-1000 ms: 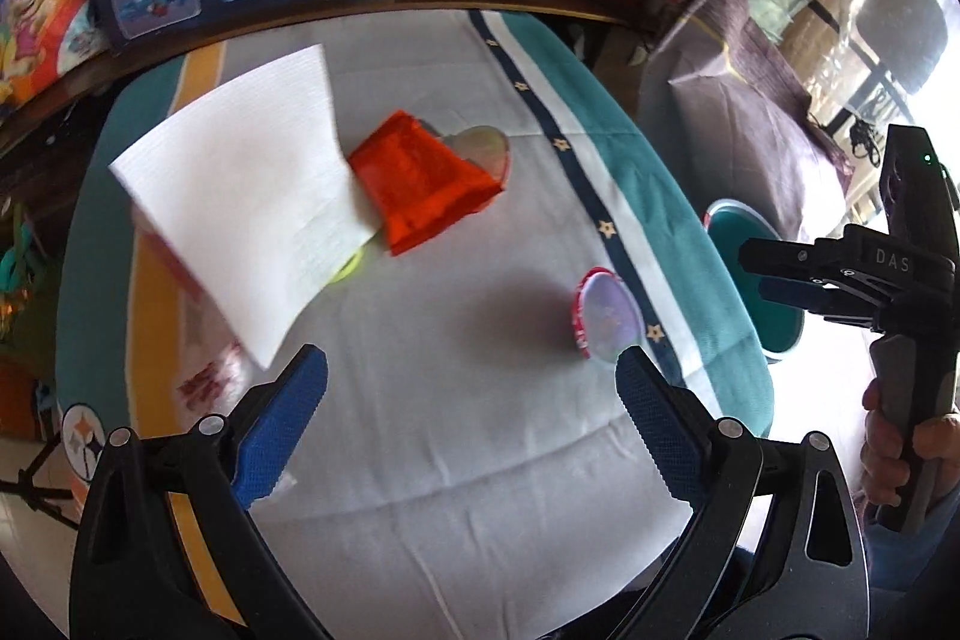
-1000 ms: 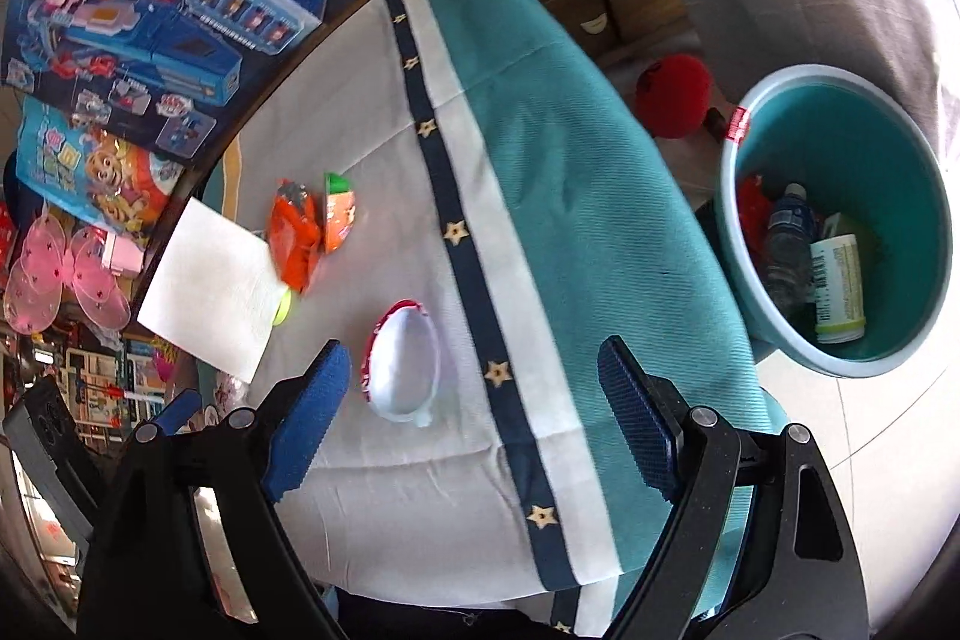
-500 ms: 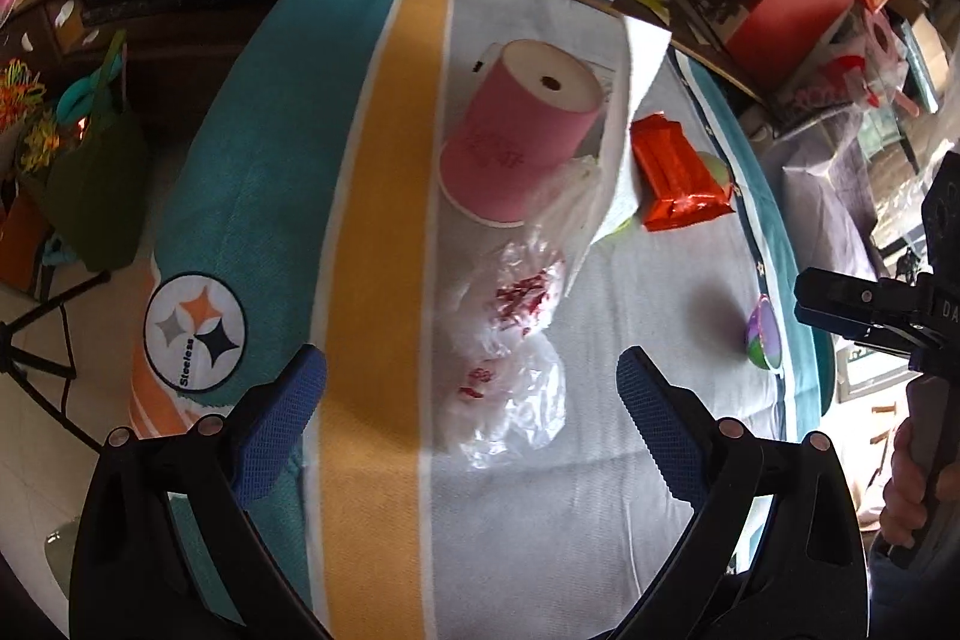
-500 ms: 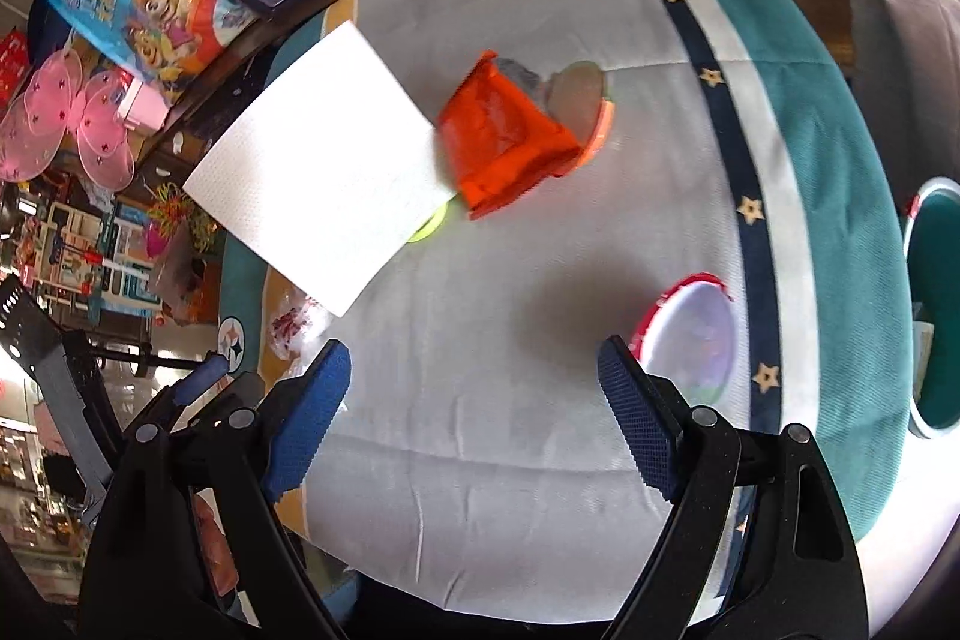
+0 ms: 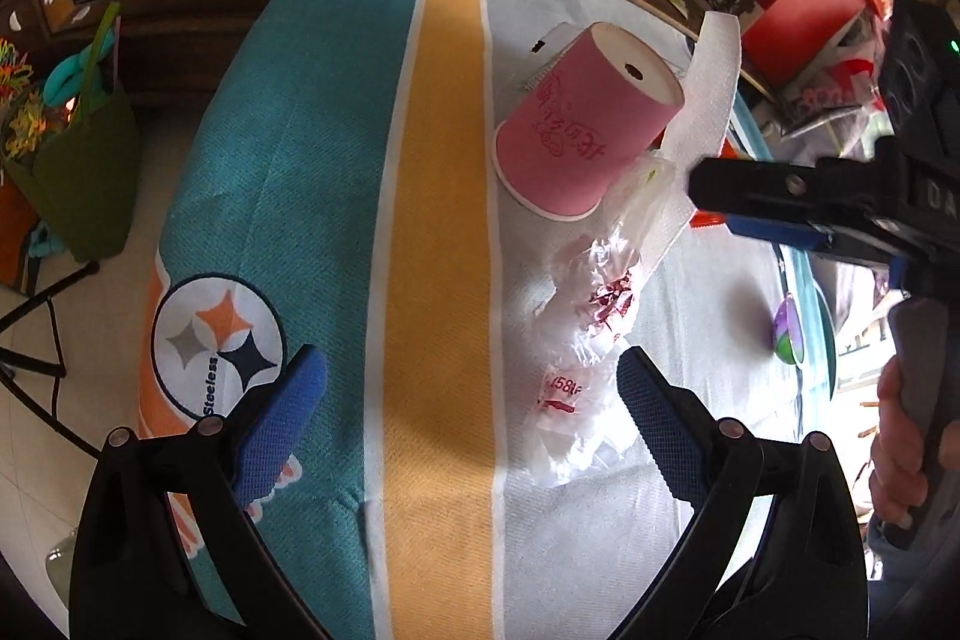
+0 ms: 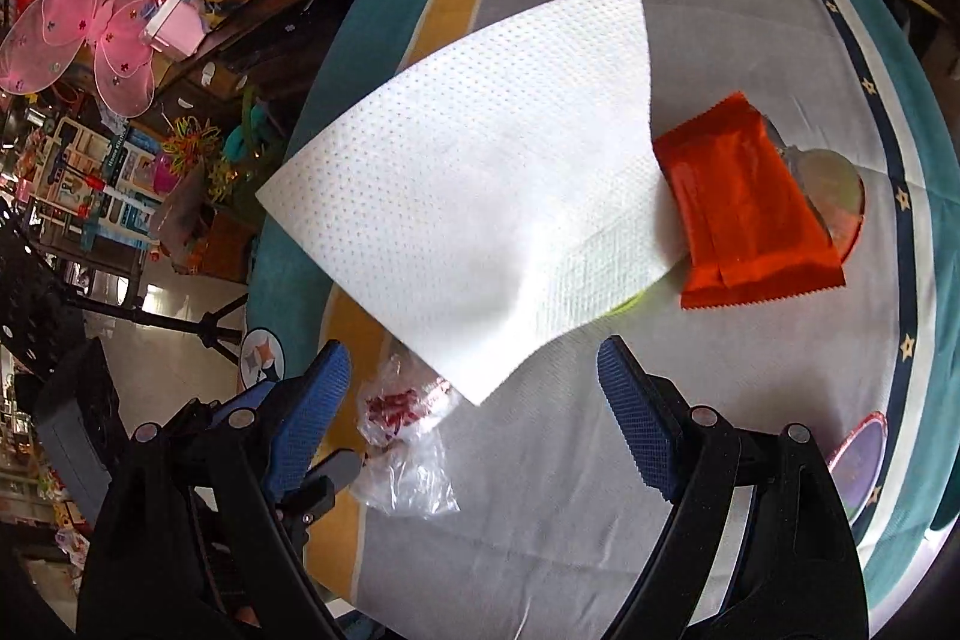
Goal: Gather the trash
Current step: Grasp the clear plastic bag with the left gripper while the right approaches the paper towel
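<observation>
Presently both claws stand with jaws well apart and nothing between them. The left claw [image 5: 471, 415] hangs over the striped cloth on the counter [image 5: 432, 220], its right-hand pad just beside the crumpled clear plastic bag [image 5: 579, 376]. The right claw [image 6: 474, 400] hovers above the near corner of the white paper towel [image 6: 480, 196].

Trash on the cloth: an overturned pink paper cup [image 5: 585, 145], the plastic bag touching its rim, the towel draped over it, an orange wrapper [image 6: 750, 202] lying on the towel's far edge, and a round lid [image 6: 858, 451] near the cloth's border.

Risks noted:
- The bag is thin and slack; a close of the jaws on one fold would likely let it slip out or trail.
- The towel rests on the cup and under the wrapper; lifting it may tip the cup or drag the wrapper off the counter.
- Both claws work near the same pile, so they may collide.
</observation>
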`<state>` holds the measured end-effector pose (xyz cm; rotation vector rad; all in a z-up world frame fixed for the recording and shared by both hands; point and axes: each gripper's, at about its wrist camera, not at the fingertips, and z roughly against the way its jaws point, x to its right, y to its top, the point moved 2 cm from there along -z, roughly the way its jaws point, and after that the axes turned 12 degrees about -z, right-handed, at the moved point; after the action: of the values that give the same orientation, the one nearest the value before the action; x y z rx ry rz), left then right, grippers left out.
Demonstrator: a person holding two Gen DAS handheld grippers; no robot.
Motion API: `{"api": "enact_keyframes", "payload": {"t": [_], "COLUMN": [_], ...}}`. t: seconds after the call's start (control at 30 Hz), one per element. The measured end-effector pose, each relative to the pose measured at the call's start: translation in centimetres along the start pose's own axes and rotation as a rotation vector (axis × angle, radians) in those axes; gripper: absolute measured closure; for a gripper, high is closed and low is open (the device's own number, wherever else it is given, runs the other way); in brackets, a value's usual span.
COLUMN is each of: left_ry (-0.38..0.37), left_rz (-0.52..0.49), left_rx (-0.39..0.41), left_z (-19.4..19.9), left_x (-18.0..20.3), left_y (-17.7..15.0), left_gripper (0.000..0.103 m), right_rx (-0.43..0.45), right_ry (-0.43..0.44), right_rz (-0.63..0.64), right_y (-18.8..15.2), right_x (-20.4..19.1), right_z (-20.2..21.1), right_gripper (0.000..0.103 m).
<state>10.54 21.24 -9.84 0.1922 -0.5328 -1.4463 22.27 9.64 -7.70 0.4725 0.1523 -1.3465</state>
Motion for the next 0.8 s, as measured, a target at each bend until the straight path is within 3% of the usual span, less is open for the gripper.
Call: {"api": "enact_keyframes", "payload": {"t": [0.13, 0.17, 0.2, 0.23, 0.27, 0.3, 0.7, 0.73, 0.77, 0.8], "left_ry": [-0.010, -0.012, -0.012, -0.014, -0.017, -0.020, -0.007, 0.012, 0.028, 0.032], "left_rz": [-0.008, -0.010, -0.011, -0.013, -0.018, -0.024, -0.166, -0.187, -0.206, -0.212], "left_rx": [-0.006, -0.008, -0.010, -0.014, -0.017, -0.019, -0.015, -0.009, -0.014, -0.028], "left_z": [-0.3, -0.4, -0.5, -0.6, -0.7, -0.9, -3.3, -3.4, -3.6, -3.8], "left_x": [-0.1, 0.0, 0.1, 0.2, 0.3, 0.5, 5.5, 6.1, 6.6, 6.9], "left_y": [0.1, 0.2, 0.2, 0.3, 0.4, 0.6, 2.3, 2.4, 2.3, 2.2], "left_gripper": [0.006, 0.006, 0.006, 0.006, 0.006, 0.006, 0.007, 0.018, 0.043, 0.055], "right_rx": [0.059, 0.070, 0.070, 0.067, 0.063, 0.059, 0.152, 0.152, 0.154, 0.156], "right_ry": [-0.028, -0.035, -0.039, -0.044, -0.050, -0.056, -0.030, -0.021, -0.015, -0.012], "right_rz": [0.038, 0.042, 0.042, 0.037, 0.028, 0.015, -0.109, -0.117, -0.123, -0.127], "right_y": [1.0, 1.1, 1.2, 1.3, 1.2, 1.2, 0.4, 0.4, 0.2, 0.1], "right_x": [-0.5, -0.4, -0.2, 0.1, 0.5, 1.0, 6.9, 7.1, 7.4, 7.8], "right_z": [-0.4, -0.5, -0.6, -0.8, -0.9, -1.0, 3.8, 4.1, 4.3, 4.7], "right_gripper": [0.022, 0.028, 0.044, 0.053, 0.078, 0.094, 0.100, 0.100, 0.100, 0.100]}}
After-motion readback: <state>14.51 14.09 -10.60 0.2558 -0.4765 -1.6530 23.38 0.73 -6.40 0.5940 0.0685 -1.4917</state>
